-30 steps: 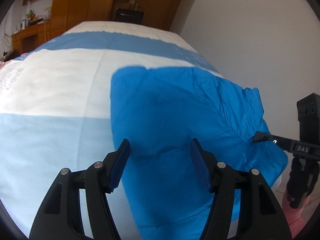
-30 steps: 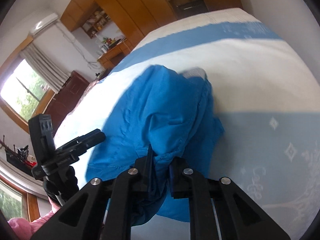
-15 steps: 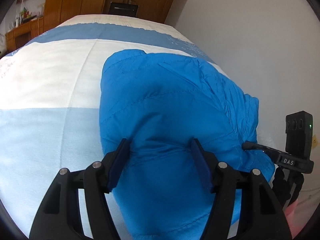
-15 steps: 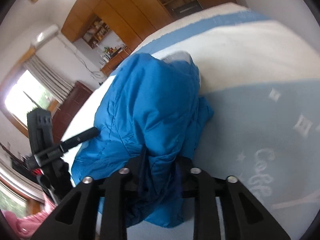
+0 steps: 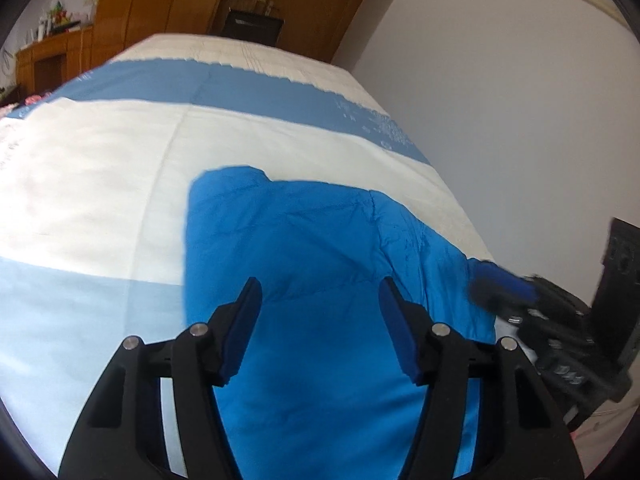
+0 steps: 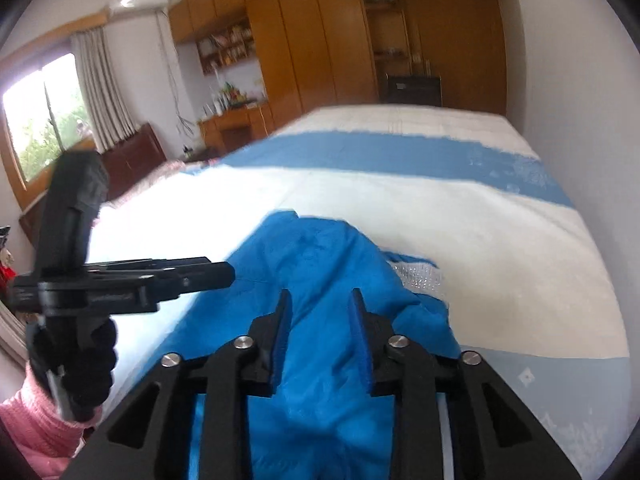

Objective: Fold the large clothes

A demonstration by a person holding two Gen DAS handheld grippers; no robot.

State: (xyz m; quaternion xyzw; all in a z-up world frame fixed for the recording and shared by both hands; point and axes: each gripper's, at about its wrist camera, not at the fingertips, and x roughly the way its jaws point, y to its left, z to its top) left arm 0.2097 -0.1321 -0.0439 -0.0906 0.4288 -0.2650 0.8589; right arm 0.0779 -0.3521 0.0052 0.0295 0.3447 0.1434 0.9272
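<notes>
A bright blue padded jacket (image 5: 320, 232) lies folded on the bed near its right edge. My left gripper (image 5: 320, 284) hovers over the jacket's near part, its jaws wide apart and closing a little, with nothing pinched. My right gripper (image 6: 320, 294) hangs above the same jacket (image 6: 320, 248). Its jaws stand apart and are closing, and the pads do not press on the cloth seen below them. Each gripper shows in the other's view: the right gripper (image 5: 496, 288) blurred at the jacket's right corner, the left gripper (image 6: 220, 272) side-on at the jacket's left edge.
The bed cover (image 5: 100, 180) has white and blue bands and stretches far beyond the jacket. A white wall (image 5: 520, 120) runs close along the bed's right side. A silvery lining patch (image 6: 420, 276) peeks out beside the jacket. Wooden wardrobes (image 6: 320, 40) stand behind. A pink sleeve (image 6: 36, 420) holds the left gripper.
My right gripper was shut on a fold of the jacket; it has let go, rolled level and drawn back. The left gripper has also pulled back from the jacket.
</notes>
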